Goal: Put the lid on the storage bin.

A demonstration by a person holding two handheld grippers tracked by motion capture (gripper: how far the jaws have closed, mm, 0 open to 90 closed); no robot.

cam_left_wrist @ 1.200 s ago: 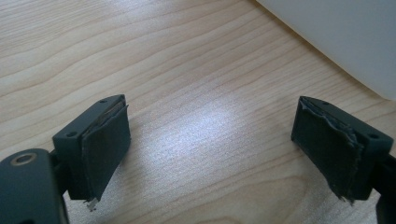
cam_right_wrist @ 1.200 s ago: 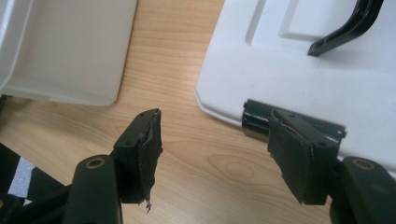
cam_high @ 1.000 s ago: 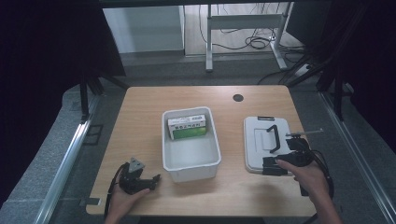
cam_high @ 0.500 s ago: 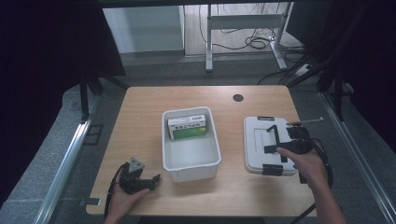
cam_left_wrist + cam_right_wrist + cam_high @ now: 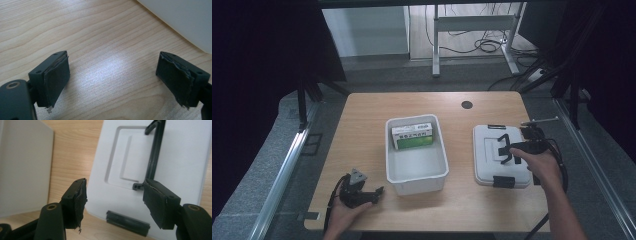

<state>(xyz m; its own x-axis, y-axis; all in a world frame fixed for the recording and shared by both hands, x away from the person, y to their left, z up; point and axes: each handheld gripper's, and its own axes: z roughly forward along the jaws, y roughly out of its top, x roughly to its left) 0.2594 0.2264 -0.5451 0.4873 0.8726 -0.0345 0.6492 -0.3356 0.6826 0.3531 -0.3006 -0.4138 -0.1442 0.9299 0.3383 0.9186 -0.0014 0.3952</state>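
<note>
At the wooden table point(image 5: 362, 130), our right gripper point(image 5: 512, 150) hovers over the white lid point(image 5: 492, 160), jaws spread wide and empty above its black handle point(image 5: 153, 157). The lid lies flat, just right of the open white bin point(image 5: 414, 172) holding a green box point(image 5: 413, 137). We judge the grab works best with the jaws straddling the handle squarely before closing. Our left gripper point(image 5: 362, 192) rests wide open beside the bin.

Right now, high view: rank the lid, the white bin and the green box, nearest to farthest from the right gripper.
1. The lid: directly under the right gripper, table's right side.
2. The white bin: centre of the table, to the gripper's left.
3. The green box: inside the bin, at its far end.
</note>
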